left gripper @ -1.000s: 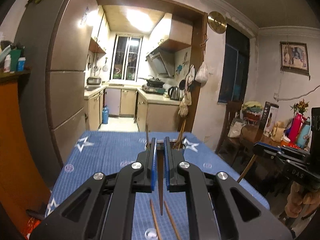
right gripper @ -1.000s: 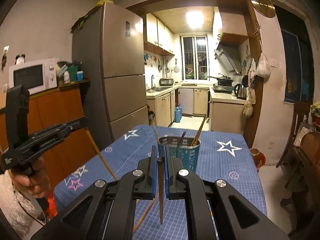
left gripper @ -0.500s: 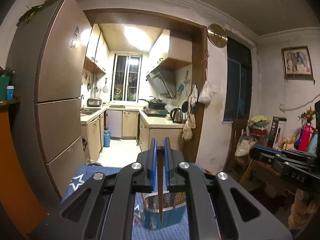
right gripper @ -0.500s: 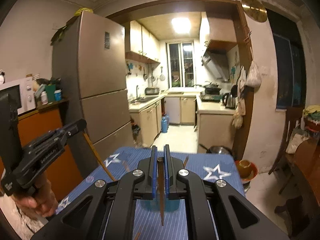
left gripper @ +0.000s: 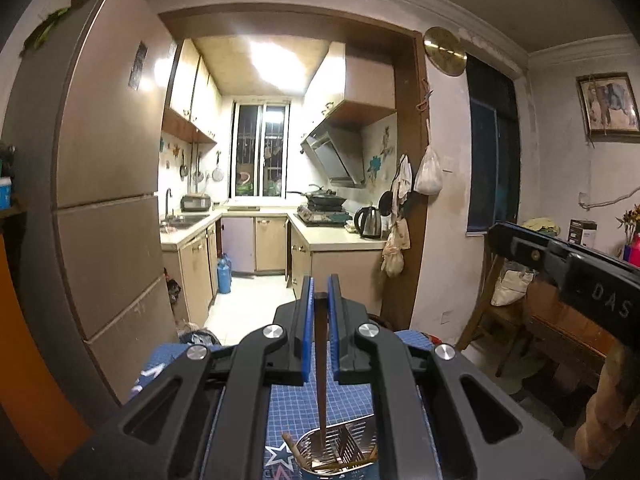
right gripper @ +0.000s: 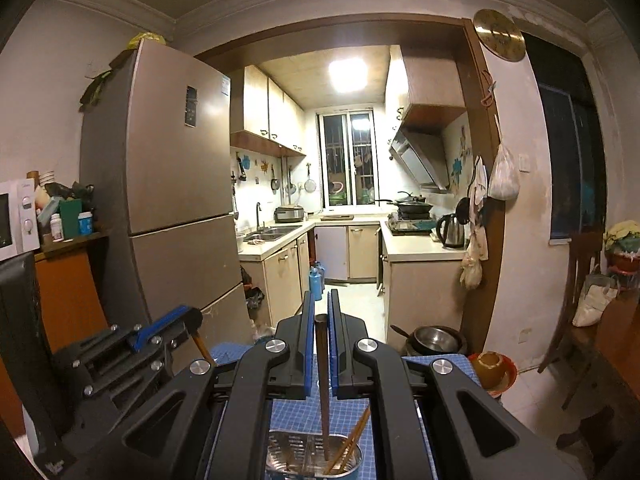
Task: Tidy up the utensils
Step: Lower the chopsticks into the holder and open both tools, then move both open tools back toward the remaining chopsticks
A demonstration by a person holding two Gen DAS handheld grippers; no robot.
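Compared with a second ago, both tools are higher and the utensil holder [right gripper: 314,456] now sits at the bottom edge, partly cut off. My left tool [left gripper: 320,292] is closed on a dark chopstick [left gripper: 320,364], its tip just above the holder. My right tool [right gripper: 320,308] grips another chopstick [right gripper: 322,384], reaching into the holder on the blue counter [right gripper: 296,416].

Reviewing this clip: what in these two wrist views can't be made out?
- Left wrist view: the utensil holder base is cut off by the bottom edge; the left tool hides the table.
- Right wrist view: the chopstick tip's depth in the holder is unclear; the right tool hides any chopsticks left on the tablecloth.
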